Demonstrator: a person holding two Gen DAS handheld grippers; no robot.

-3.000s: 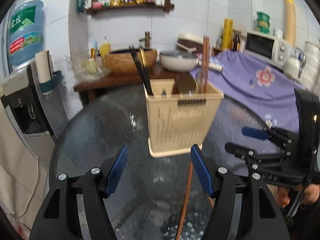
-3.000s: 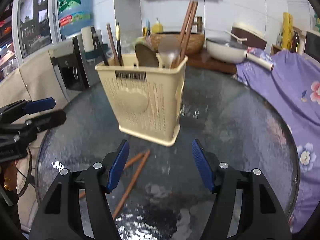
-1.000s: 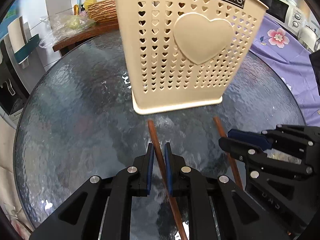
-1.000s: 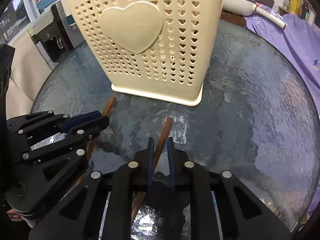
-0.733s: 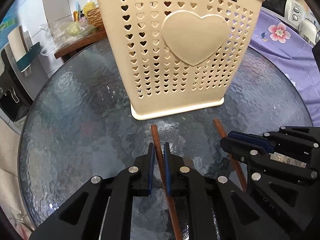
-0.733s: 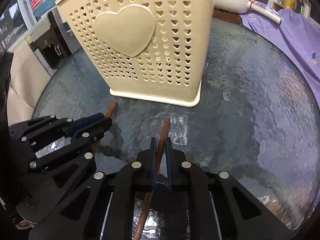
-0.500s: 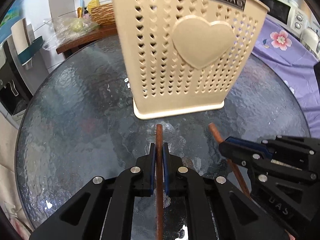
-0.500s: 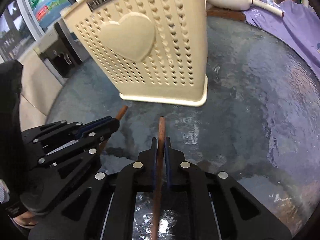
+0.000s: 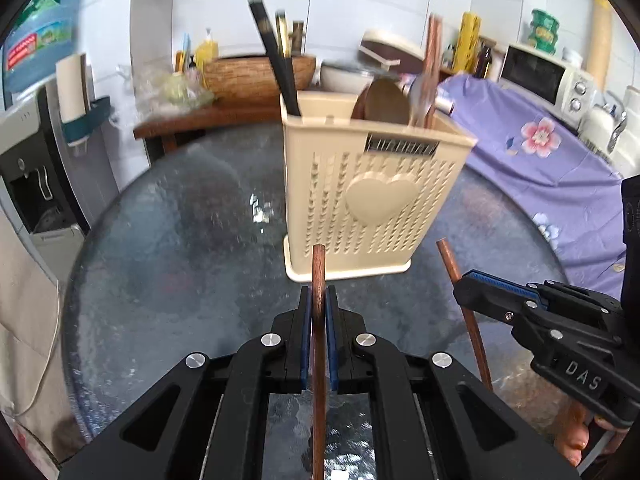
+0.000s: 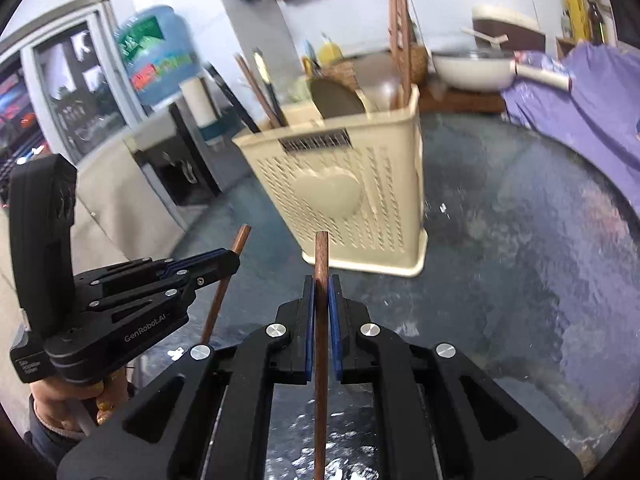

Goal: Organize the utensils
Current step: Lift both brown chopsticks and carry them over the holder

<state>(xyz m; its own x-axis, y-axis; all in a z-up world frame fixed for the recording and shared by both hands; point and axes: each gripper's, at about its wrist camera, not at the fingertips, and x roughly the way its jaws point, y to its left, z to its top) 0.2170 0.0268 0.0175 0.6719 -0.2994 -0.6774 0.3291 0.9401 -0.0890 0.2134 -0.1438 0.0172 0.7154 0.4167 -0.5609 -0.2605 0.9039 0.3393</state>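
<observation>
With both grippers clamped, the left gripper (image 9: 319, 300) grasps one brown chopstick (image 9: 319, 264) and the right gripper (image 10: 321, 292) grasps the other chopstick (image 10: 321, 256), both sticks off the glass table (image 9: 168, 240), tips aimed toward the cream holder (image 9: 372, 192) just ahead; holder already has spoons and chopsticks standing in it, so what's left looks like dropping these two in; both hands side by side, tilted downward, low against the holder's rim

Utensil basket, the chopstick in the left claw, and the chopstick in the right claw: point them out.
utensil basket (image 9: 380, 196), left wrist view, heart on front wall
left chopstick (image 9: 319, 276), left wrist view, shaft above pads
right chopstick (image 10: 321, 256), right wrist view, shaft near tip
</observation>
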